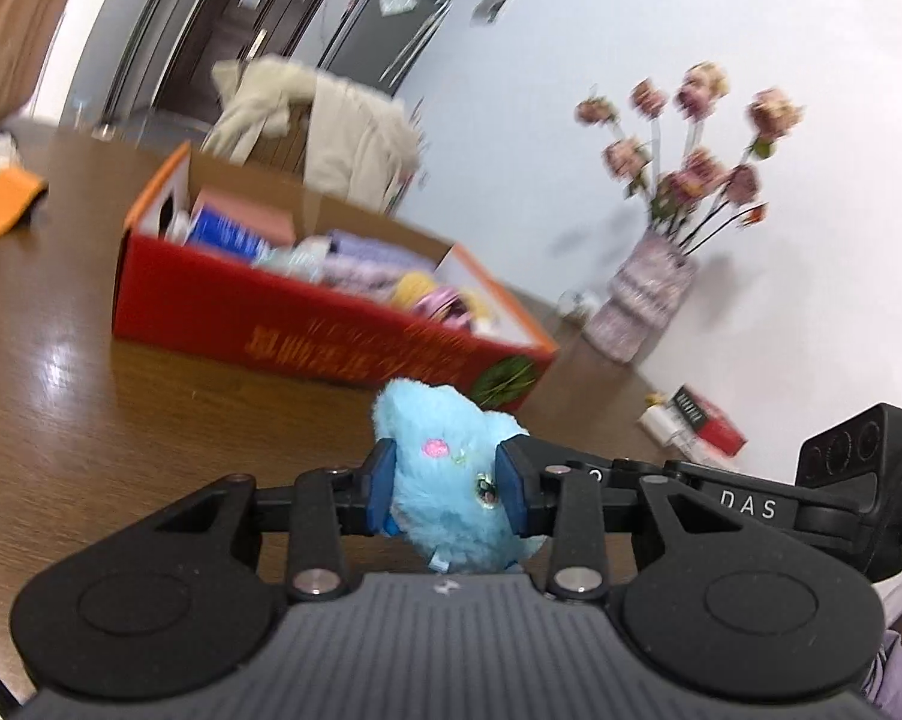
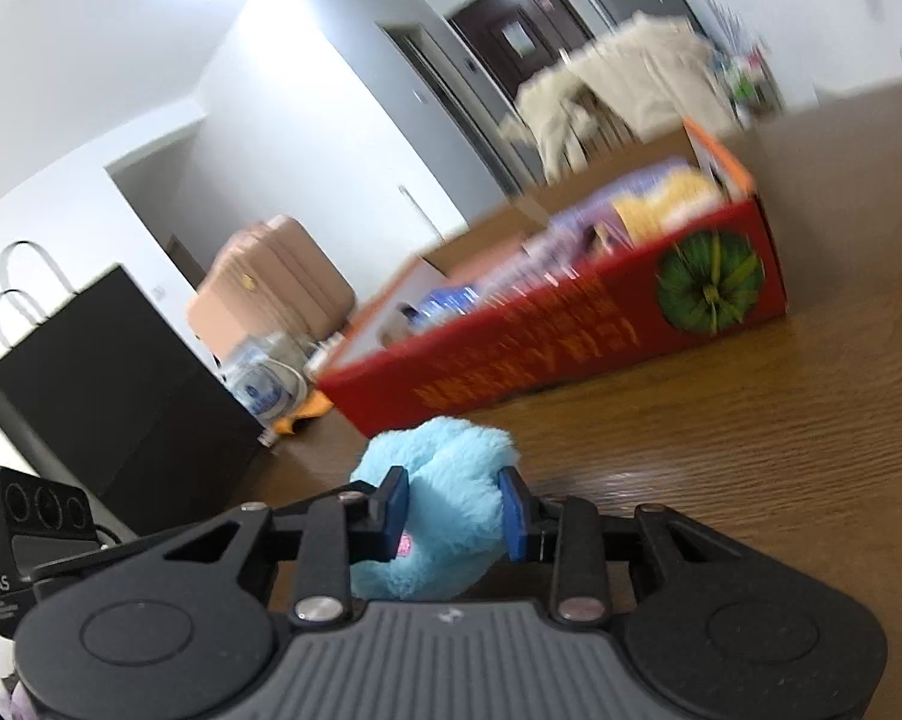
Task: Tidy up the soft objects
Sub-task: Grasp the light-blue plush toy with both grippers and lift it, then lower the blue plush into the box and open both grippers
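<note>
Left gripper (image 1: 448,489): closed on a light blue plush toy (image 1: 445,450), blue pads pressed into its sides at the embroidered face. Right gripper (image 2: 454,510): clamped on the same light blue plush toy (image 2: 439,468) at a plain fluffy part. Toy raised above the wooden worktop (image 1: 91,390), just in front of the red cardboard box (image 1: 307,324). Box open at the top, filled with assorted items, among them purple and yellow soft pieces; green round print at one end of its long side. Beyond the box in the left view: patterned vase (image 1: 643,294) with pink flowers, near the white wall. In the right view: black paper bag (image 2: 109,384) at the left, pink suitcase (image 2: 271,282) behind. Both views motion-blurred.
</note>
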Demonstrator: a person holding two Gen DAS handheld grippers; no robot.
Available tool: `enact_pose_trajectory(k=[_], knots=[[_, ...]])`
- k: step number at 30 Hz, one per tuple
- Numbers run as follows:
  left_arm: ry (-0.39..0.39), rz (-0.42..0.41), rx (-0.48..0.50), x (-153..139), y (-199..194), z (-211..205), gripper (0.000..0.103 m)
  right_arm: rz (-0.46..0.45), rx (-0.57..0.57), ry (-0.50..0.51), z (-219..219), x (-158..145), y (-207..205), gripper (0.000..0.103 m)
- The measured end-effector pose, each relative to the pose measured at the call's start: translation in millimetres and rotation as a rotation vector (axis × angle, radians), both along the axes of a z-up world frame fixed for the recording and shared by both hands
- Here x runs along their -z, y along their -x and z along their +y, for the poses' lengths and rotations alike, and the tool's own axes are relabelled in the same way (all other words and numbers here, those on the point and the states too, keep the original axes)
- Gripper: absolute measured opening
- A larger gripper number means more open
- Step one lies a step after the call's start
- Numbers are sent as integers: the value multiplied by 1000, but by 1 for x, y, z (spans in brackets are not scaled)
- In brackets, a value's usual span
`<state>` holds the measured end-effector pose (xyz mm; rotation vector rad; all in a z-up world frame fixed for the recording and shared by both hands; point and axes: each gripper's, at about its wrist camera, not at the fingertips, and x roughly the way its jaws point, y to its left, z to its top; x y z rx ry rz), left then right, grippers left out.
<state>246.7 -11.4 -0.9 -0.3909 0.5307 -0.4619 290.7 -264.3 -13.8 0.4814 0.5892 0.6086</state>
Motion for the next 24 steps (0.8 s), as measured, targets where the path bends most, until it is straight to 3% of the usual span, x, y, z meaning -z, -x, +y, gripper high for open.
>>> enact_pose_trajectory(k=[7,13,19,24], knots=[[-13,-122,11,-45,32,-10,36,-151,32,24,-5,-55,50,31],[-18,-132,12,-51,33,-17,36,-184,42,28,-12,-70,58,31],[-24,-147,25,-67,-11,-16,36,-204,40,57,-9,-80,33,31],[-18,-135,21,-77,-73,-11,36,-219,38,93,-4,-99,-21,31]])
